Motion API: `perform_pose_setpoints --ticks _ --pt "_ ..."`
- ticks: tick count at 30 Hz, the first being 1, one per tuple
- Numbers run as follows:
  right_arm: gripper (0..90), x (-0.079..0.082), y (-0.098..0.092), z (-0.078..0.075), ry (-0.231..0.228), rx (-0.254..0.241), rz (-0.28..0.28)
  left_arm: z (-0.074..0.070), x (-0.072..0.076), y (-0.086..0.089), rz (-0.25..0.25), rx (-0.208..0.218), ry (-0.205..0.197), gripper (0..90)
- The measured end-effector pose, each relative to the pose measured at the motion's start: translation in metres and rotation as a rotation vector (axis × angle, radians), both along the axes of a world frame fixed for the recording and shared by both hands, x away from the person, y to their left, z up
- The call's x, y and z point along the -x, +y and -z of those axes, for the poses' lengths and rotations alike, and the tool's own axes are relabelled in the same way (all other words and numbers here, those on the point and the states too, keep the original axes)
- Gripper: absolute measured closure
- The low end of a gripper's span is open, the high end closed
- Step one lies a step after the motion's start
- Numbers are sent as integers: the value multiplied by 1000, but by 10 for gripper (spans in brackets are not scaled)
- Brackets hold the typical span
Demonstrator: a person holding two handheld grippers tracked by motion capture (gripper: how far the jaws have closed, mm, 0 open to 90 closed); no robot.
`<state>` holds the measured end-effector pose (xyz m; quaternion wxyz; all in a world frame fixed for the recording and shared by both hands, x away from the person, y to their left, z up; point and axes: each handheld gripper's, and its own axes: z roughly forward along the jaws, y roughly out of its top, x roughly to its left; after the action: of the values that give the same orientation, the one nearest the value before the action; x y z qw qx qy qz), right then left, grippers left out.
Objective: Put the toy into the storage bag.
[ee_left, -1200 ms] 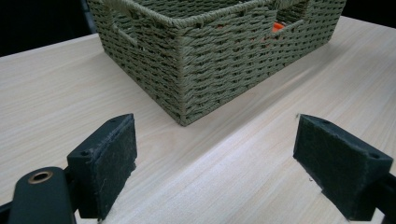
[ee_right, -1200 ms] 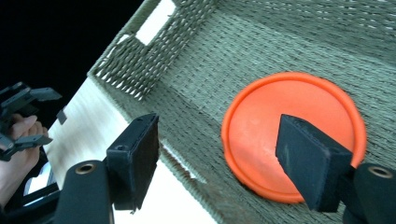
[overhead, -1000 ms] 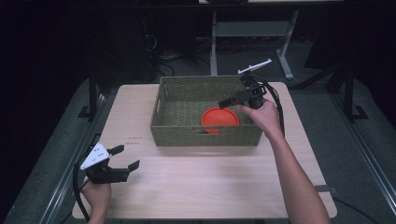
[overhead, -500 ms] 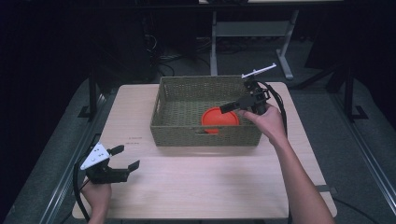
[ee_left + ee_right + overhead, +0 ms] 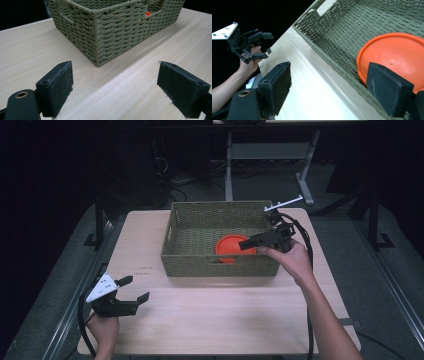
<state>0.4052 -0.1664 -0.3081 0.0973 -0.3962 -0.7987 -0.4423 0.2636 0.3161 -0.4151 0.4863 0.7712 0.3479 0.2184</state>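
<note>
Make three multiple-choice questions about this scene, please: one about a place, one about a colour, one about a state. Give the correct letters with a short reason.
1. Where is the plate?
A. inside the basket
B. on the bare table
C. in the left gripper

2. What colour is the plate?
A. blue
B. orange
C. white

3. How do the jaws of the left gripper stand?
A. shut on the plate
B. shut on nothing
C. open, holding nothing

Answers:
1. A: the plate lies on the floor of the woven basket, toward its right half.
2. B: it shows bright orange in the high view and in the right gripper view.
3. C: the left gripper sits near the table's front left corner, and in its own view the two pads are wide apart with only wood between them.
</note>
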Motion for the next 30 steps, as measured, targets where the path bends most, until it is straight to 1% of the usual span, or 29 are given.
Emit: perform_pose_setpoints --ticks 1,3,11,18,26,27,29,30 --pt "193 1 -1 1 -10 -2 -6 0 0 0 0 2 0 127" --pt "192 5 -2 1 -6 -5 -4 0 0 0 0 -1 0 126" --pt "187 18 -11 7 -20 -25 -9 0 0 0 2 -2 1 126" --pt "181 27 -17 10 -23 -25 -9 0 1 -1 1 -3 0 127" --pt "180 37 -20 13 -35 -33 -17 0 1 -1 2 -3 0 126" --pt "178 38 -21 14 -42 -34 -25 0 1 -1 2 -4 0 126" --pt "178 40 -21 15 -35 -34 -25 0 1 -1 3 -4 1 126" --pt "178 41 -21 16 -38 -35 -25 0 2 -1 4 -7 1 126"
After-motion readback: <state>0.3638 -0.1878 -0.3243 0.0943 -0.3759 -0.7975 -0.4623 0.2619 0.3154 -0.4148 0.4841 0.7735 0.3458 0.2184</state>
